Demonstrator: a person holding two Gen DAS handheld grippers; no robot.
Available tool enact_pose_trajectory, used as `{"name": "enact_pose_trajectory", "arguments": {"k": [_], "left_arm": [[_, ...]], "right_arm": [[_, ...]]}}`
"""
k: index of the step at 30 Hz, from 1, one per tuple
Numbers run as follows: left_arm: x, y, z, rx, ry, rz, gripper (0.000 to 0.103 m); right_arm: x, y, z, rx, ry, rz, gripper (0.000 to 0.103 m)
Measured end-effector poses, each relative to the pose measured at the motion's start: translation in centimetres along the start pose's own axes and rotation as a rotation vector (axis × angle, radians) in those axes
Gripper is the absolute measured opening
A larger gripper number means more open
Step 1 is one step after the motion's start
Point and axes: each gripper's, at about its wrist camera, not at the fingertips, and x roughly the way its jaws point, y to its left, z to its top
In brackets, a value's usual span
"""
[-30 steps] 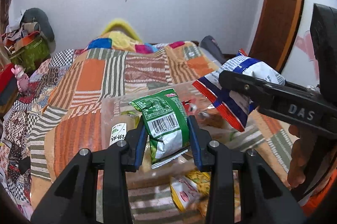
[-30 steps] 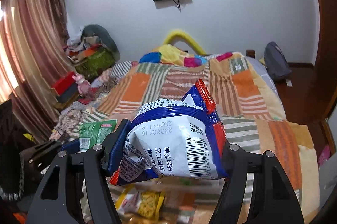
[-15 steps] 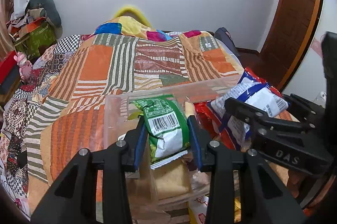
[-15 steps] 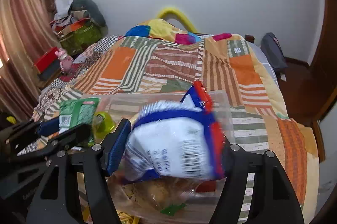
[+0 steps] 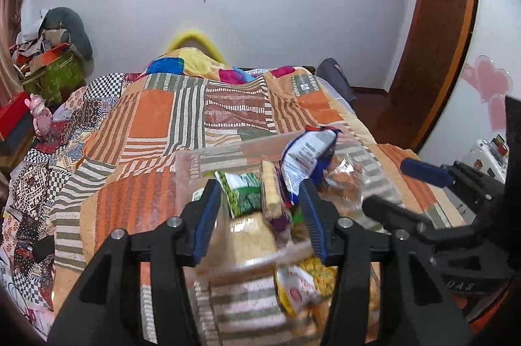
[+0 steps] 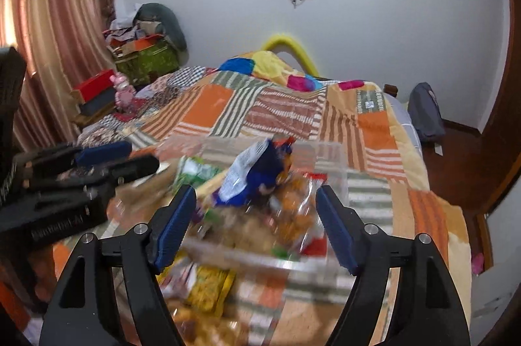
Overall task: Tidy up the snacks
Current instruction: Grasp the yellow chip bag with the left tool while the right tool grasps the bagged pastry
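Observation:
A clear plastic bin (image 5: pixel 228 152) sits on the patchwork quilt, full of snack packets. My left gripper (image 5: pixel 260 215) hovers over its near side with its jaws opening. The green packet (image 5: pixel 242 196) lies loose in the bin between the fingers, and the pads do not press on it. The blue-and-white packet (image 6: pixel 250 176) rests tilted on other snacks in the bin (image 6: pixel 327 147). My right gripper (image 6: pixel 255 227) is just in front of it, jaws opening, nothing gripped. The same packet (image 5: pixel 306 155) and the right gripper (image 5: pixel 420 183) also show in the left wrist view.
Yellow and red packets (image 5: pixel 299 284) lie on the quilt (image 5: pixel 153 124) in front of the bin, more packets (image 6: pixel 208 284) in the right wrist view. The left gripper (image 6: pixel 97 160) is close on the left. A cluttered pile (image 6: pixel 143 56) stands beside the bed, a wooden door (image 5: pixel 433 36) to the right.
Both grippers came down over the bin and opened. The green packet left the left jaws and the blue-and-white packet left the right jaws; both now lie in the bin.

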Motion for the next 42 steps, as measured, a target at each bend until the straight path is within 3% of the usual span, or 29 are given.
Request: {"name": "enact_pose_trajectory", "arguments": {"k": [8, 17, 21, 24, 29, 42], "left_arm": [[-2.5, 1.7, -5.1, -0.018, 0.069, -0.014, 0.061], [-1.4, 3.6, -10.4, -0.043, 0.195, -0.003, 0.064], [-0.8, 3.5, -11.3, -0.037, 0.216, 0.003, 0.064], [-0.3, 2.9, -11.3, -0.029, 0.227, -0.007, 0.066], [0.9, 0.6, -10.6, 0.023, 0.226, -0.021, 0.068], [7.1, -4.9, -9.2, 0.068, 0.294, -0.103, 0.069]], "right_arm": [[-0.5, 1.6, -4.0, -0.042, 0.052, -0.004, 0.087], [3.8, 3.1, -8.2, -0.052, 0.230, 0.010, 0.088], [5.7, 3.1, -8.8, -0.021, 0.309, 0.072, 0.088], [5.8, 3.5, -8.9, -0.048, 0.297, 0.059, 0.088], [4.5, 2.4, -9.3, 0.001, 0.262, 0.062, 0.075], [-0.2, -3.3, -10.1, 0.164, 0.176, -0.053, 0.074]]}}
